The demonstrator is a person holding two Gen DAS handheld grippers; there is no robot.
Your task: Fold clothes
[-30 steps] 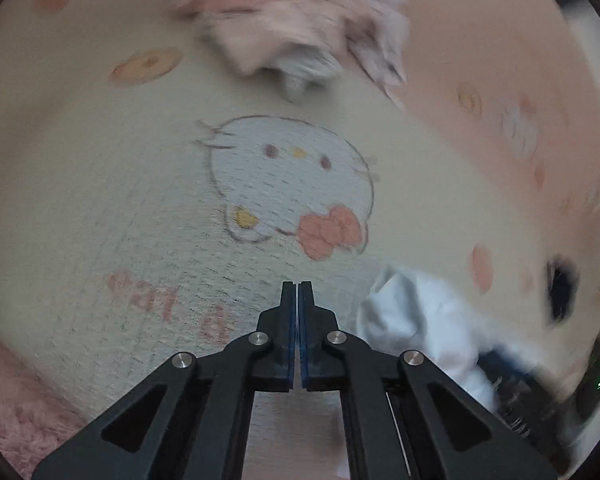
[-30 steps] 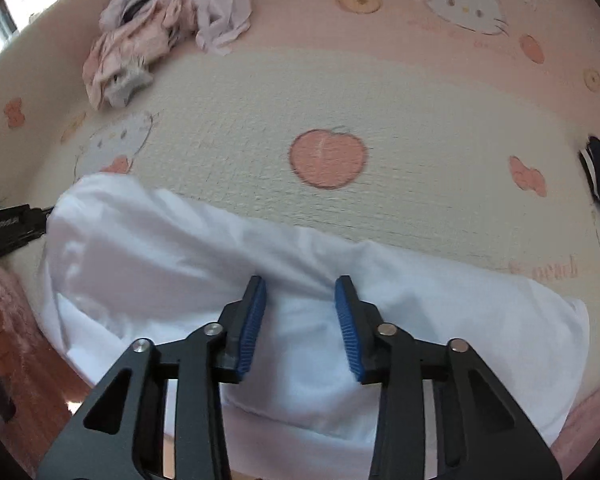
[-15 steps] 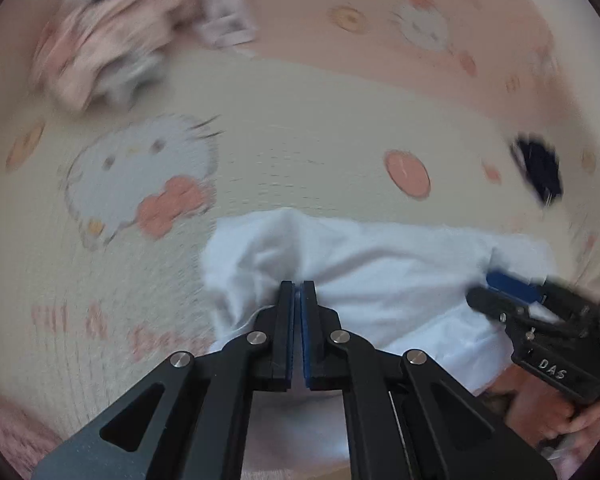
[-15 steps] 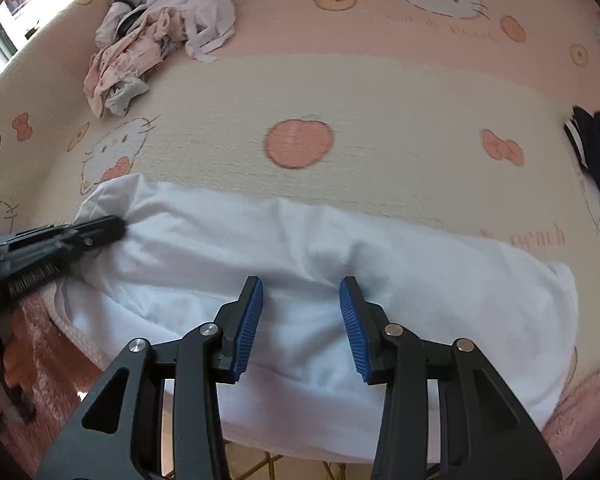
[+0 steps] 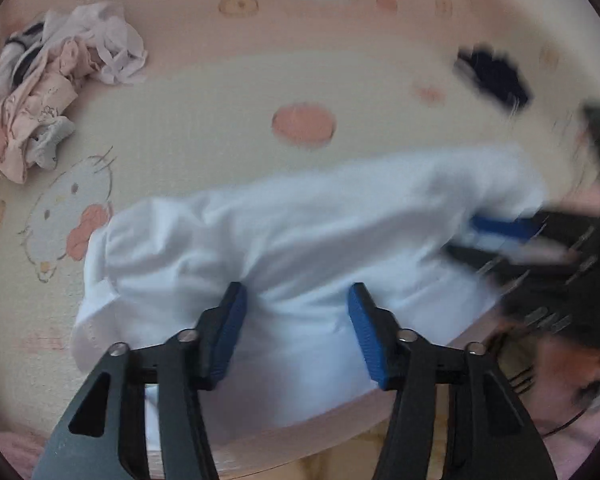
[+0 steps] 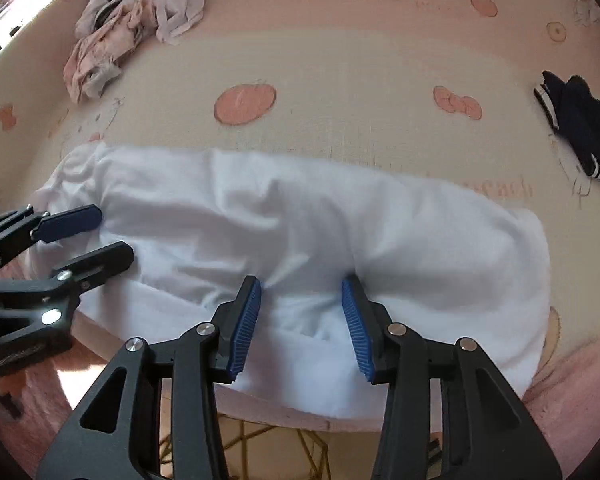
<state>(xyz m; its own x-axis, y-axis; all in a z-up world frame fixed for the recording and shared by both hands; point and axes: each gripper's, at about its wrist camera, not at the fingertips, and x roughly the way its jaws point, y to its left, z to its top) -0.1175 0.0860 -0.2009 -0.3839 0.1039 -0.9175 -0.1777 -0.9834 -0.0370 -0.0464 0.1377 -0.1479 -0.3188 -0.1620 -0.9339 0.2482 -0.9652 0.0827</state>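
Two grippers: I'm opening the left gripper (image 5: pixel 294 330) over one white shirt (image 6: pixel 300 240); the right gripper (image 6: pixel 300 326) is spread, gripping nothing, beside it.

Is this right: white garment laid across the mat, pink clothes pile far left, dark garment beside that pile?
Not quite. The dark garment lies far right, away from the pink clothes pile, as the right wrist view shows. The white garment does lie across the mat.

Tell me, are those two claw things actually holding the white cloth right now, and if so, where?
Nothing is held. The left gripper has its jaws opening over the white garment, pads clear of it. The right gripper stands open above the garment's near edge.
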